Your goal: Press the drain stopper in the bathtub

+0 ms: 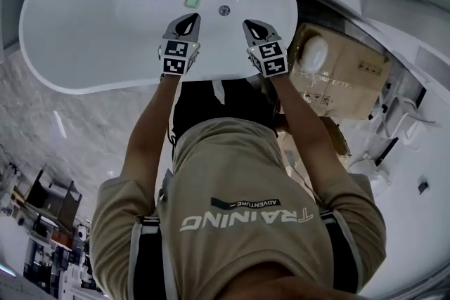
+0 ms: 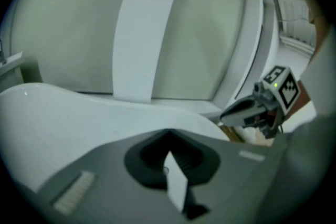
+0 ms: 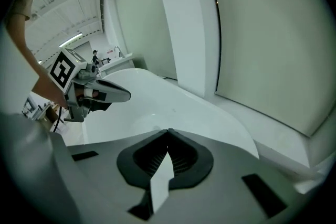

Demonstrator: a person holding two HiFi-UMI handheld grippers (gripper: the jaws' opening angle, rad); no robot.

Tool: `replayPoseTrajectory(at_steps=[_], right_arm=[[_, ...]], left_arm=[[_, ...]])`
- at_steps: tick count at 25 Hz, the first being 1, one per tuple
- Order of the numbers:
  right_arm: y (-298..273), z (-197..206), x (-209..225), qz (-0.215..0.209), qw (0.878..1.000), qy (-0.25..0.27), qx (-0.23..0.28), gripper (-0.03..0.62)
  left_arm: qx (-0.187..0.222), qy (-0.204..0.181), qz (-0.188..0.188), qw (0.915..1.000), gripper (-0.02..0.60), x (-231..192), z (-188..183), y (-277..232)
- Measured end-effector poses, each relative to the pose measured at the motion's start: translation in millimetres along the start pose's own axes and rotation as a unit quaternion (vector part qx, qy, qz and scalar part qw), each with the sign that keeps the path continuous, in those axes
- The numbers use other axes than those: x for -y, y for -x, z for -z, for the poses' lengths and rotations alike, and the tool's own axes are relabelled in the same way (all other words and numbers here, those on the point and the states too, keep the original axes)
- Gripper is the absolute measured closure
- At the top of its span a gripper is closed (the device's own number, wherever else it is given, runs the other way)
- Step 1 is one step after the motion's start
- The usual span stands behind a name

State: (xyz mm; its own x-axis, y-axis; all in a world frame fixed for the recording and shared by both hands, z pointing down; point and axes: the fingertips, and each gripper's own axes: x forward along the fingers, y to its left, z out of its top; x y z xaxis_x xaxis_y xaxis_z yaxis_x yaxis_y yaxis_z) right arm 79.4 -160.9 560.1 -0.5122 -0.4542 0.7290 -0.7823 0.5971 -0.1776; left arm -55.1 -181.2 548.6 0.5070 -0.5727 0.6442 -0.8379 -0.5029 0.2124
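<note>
Drain stopper [image 1: 224,10] — one, in bathtub [image 1: 35,24]; left claw [image 1: 187,21], right claw [image 1: 252,26] — both closed.

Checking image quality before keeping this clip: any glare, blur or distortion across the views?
Head view: sharp, fisheye-bent, small glare highlights on the bathtub. Left gripper view: soft, the left tool itself blurred. Right gripper view: crisper; corners vignetted black in both gripper views.

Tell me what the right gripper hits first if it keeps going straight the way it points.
Probably the white inner surface of the bathtub. The right gripper, jaws shut, points over the near edge into it. In the head view the drain stopper lies just ahead, slightly aside. Depth is unclear.
</note>
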Motion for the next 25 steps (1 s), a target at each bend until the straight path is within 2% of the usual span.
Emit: replayPoseTrajectory(at_steps=[8, 13, 16, 20, 25], right_arm=[[-72.7, 80.0, 31.5, -0.027, 0.997, 0.012, -0.067, 0.585], [-115.7, 130.0, 39.6, -0.034, 0.992, 0.031, -0.117, 0.585], [-144.9, 159.2, 36.0, -0.050, 0.988, 0.038, -0.141, 0.585], [-193.4, 197.9, 35.4, -0.060, 0.985, 0.024, -0.160, 0.585], [-240.2, 243.8, 55.8, -0.033, 0.983, -0.026, -0.179, 0.585]], left_arm=[[-0.051, 0.049, -0.035, 0.9969, 0.580, -7.1, 68.4, -51.5], [-0.089, 0.043, -0.025, 0.9948, 0.580, -8.2, 109.7, -75.2], [-0.100, 0.054, -0.018, 0.9934, 0.580, -12.5, 143.8, -99.7], [-0.099, 0.063, -0.003, 0.9931, 0.580, -19.9, 180.8, -142.6], [-0.112, 0.050, 0.017, 0.9923, 0.580, -22.2, 221.4, -185.6]])
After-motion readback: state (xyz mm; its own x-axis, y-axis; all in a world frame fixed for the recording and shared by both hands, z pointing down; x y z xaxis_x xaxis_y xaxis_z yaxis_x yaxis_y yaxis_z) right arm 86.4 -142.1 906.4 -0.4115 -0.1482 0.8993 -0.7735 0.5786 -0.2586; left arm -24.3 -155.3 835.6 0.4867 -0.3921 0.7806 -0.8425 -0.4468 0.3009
